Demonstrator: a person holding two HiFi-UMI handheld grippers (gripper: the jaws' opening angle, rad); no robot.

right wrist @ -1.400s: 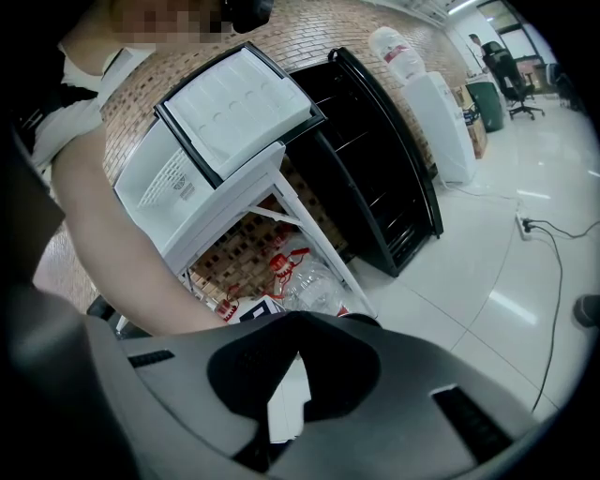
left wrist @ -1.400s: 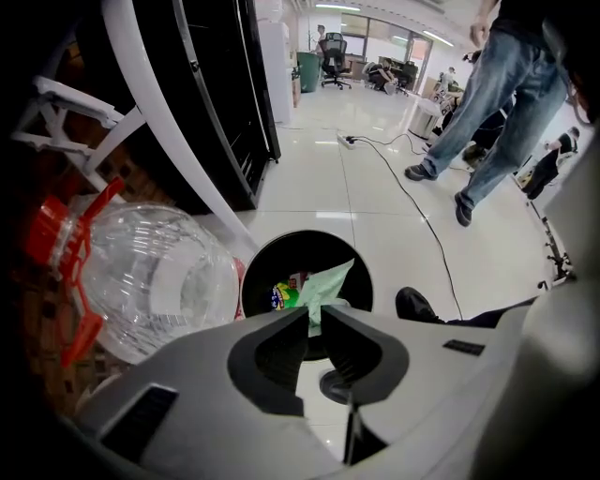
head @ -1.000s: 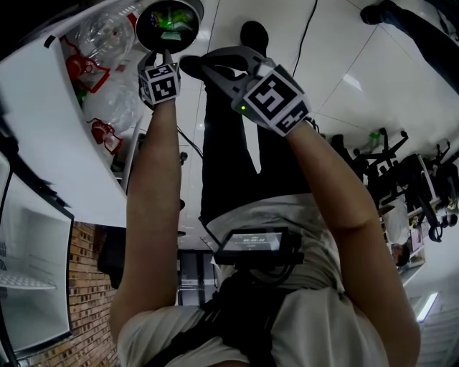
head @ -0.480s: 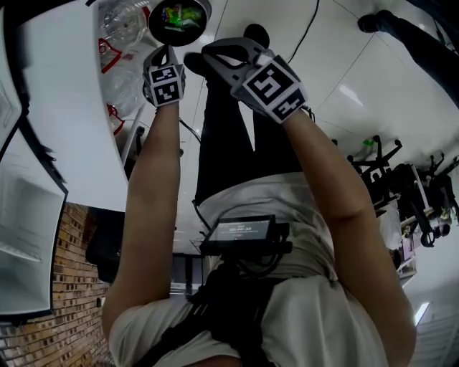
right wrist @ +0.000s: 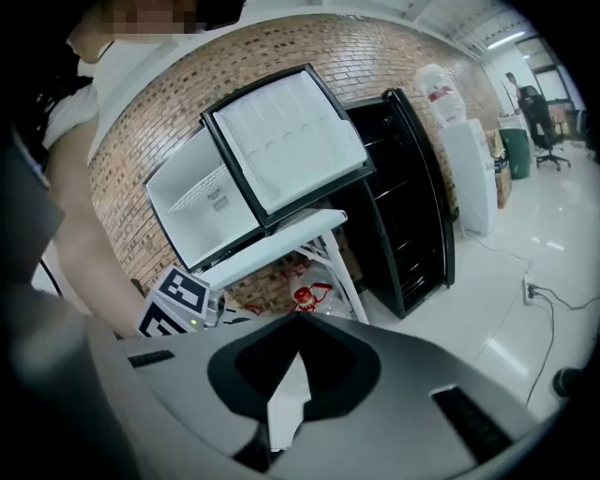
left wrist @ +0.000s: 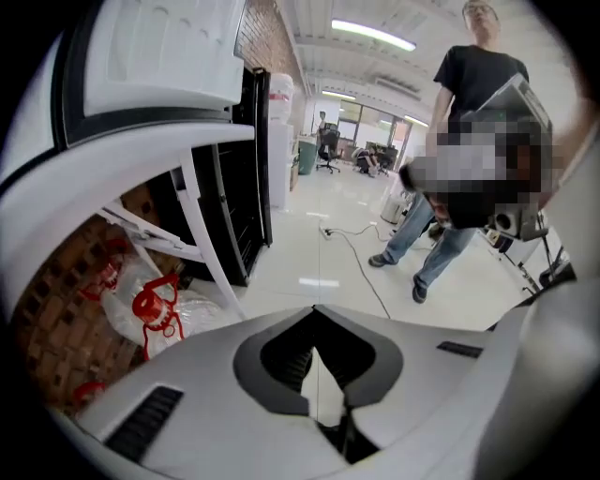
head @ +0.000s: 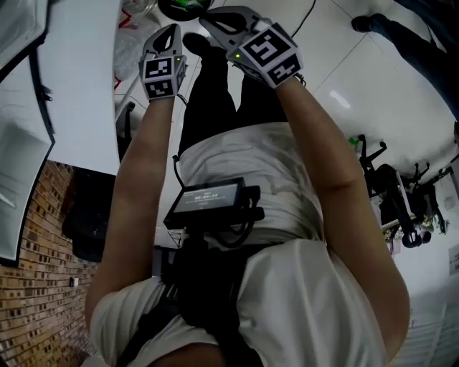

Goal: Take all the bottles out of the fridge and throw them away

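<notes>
Since 1 second ago both arms have lifted. The bin (head: pixel 183 6), which then sat just past the left gripper (left wrist: pixel 315 314), now shows only as a dark rim at the top edge of the head view. The left gripper's 2 jaws are pressed together with nothing between them, and it faces out over the open floor toward a standing person (left wrist: pixel 478 80). The right gripper (right wrist: pixel 300 319) is likewise closed tight and empty. Its view looks at the white fridge (right wrist: pixel 202 211), door swung wide, by the white table (right wrist: pixel 281 239). No bottle can be made out on the fridge's wire shelf from here. Judged from that view, the fridge lies off to the person's left. The left gripper's marker cube sits between the right gripper and the table, so the left gripper is the nearer of the 2. The next reach would likely call for swinging the left gripper back round toward the fridge opening and spreading its jaws.
</notes>
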